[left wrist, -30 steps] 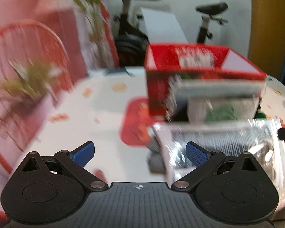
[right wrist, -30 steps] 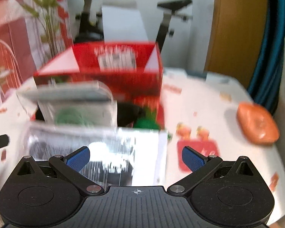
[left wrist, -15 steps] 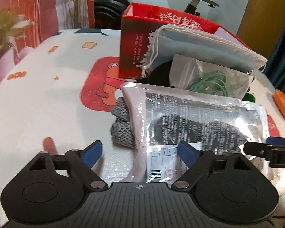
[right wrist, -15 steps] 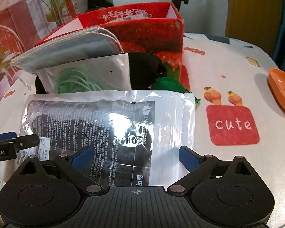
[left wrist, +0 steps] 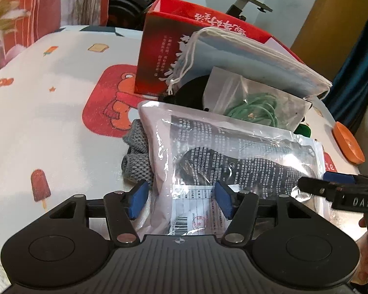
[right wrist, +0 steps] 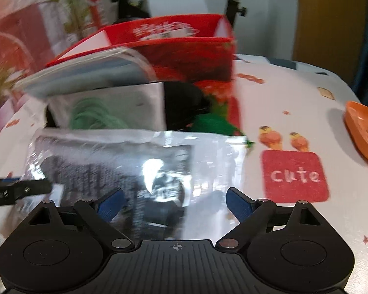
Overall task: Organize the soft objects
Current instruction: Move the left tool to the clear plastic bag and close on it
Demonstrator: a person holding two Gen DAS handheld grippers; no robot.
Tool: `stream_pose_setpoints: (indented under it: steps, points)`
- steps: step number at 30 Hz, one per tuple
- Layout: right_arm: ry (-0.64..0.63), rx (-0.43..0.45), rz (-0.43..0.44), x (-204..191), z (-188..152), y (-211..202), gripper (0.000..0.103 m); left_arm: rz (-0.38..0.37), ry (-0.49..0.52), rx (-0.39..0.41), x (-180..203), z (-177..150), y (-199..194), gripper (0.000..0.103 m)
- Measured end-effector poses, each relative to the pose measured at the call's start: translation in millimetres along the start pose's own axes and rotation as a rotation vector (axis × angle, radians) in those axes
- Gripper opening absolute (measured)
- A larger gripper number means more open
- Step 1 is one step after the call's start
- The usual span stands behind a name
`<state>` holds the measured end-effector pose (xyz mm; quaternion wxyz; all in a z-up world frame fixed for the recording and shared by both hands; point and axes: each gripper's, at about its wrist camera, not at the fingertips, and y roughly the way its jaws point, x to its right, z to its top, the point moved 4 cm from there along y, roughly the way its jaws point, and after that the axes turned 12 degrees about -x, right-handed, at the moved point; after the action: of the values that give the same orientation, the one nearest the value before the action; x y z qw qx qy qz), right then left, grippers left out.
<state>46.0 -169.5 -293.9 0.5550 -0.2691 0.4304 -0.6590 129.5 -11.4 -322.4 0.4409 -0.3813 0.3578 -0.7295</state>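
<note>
A clear plastic packet [left wrist: 235, 152] with a dark fabric item and printed text lies flat on the table, over a grey knit piece [left wrist: 137, 154]. My left gripper [left wrist: 180, 202] straddles the packet's near left corner, its jaws closing, with the pads still apart from the plastic. My right gripper [right wrist: 174, 204] stands over the packet [right wrist: 139, 166] at its near right edge, jaws also closing with the packet between them. Behind lie a bag of green cord [left wrist: 255, 107], a light blue drawstring pouch [left wrist: 245, 58] and a red box [left wrist: 164, 56]. The right gripper's fingertip [left wrist: 314, 186] shows in the left wrist view.
An orange dish [right wrist: 363, 129] sits at the table's right edge. A green soft item [right wrist: 216, 125] and a black one [right wrist: 184, 103] lie by the red box [right wrist: 184, 56]. The printed tablecloth [left wrist: 49, 122] is bare at the left. An exercise bike stands behind.
Both grippers have come down onto the near edge of the clear packet, and both pairs of jaws have narrowed, the left more. The left view has swung from the left toward the packet.
</note>
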Motion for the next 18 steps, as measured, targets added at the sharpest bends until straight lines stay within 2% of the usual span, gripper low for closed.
stream_pose_setpoints:
  steps: [11, 15, 18]
  points:
    - [0.069, -0.003, 0.067, 15.1, 1.9, 15.9, 0.091, -0.007, -0.014, 0.026, -1.7, -2.9, 2.6, 0.064]
    - [0.061, -0.021, 0.094, 15.9, 7.1, 19.4, 0.091, -0.043, -0.019, -0.015, -7.2, 5.5, 2.7, 0.064]
    - [0.028, -0.041, 0.118, 18.9, 13.0, 21.1, 0.090, -0.075, 0.027, -0.054, -14.8, 18.8, 1.4, 0.064]
